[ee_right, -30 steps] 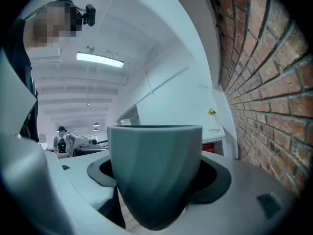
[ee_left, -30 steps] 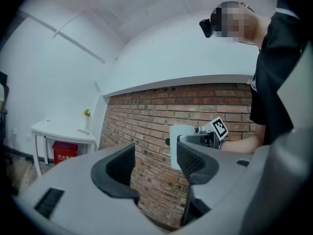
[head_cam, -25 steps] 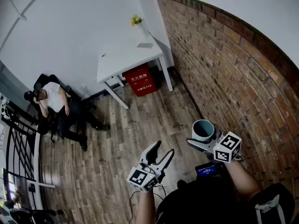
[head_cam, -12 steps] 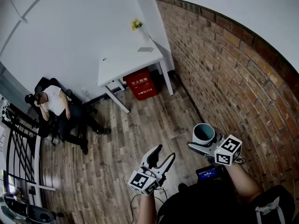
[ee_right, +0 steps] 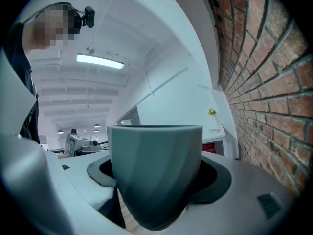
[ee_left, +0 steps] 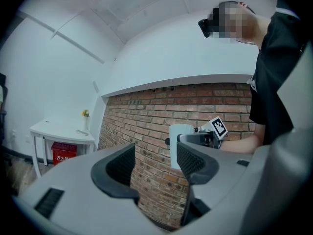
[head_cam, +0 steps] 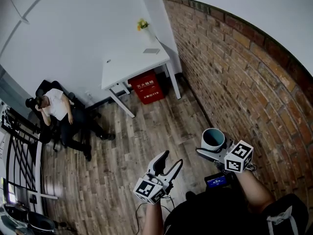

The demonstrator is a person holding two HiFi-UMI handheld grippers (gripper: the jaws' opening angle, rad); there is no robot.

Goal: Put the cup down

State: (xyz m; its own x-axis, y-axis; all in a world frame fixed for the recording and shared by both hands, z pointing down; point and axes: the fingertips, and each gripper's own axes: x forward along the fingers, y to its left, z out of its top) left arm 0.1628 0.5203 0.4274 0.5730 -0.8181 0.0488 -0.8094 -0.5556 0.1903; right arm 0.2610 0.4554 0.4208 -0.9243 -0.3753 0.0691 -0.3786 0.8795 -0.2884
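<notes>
A grey-blue cup [head_cam: 213, 139] [ee_right: 154, 170] stands upright between the jaws of my right gripper [head_cam: 211, 148], which is shut on it and holds it in the air over the wooden floor, close to the brick wall. In the left gripper view the same cup [ee_left: 179, 146] shows pale beyond the right jaw. My left gripper [head_cam: 165, 162] [ee_left: 155, 163] is open and empty, a little to the left of the right one and nearer to me. The white table [head_cam: 132, 61] stands far off at the back of the room.
A brick wall [head_cam: 244, 82] runs along the right. Under the white table sits a red box [head_cam: 146, 85]; a small vase of yellow flowers [head_cam: 142, 23] and a flat grey item [head_cam: 151, 51] are on top. A person in a chair [head_cam: 58, 109] sits at left, beside a black metal rack [head_cam: 19, 151].
Both grippers and the cup have stayed almost in place; the view has shifted slightly, and the right gripper with the cup sits a touch lower than a second ago.
</notes>
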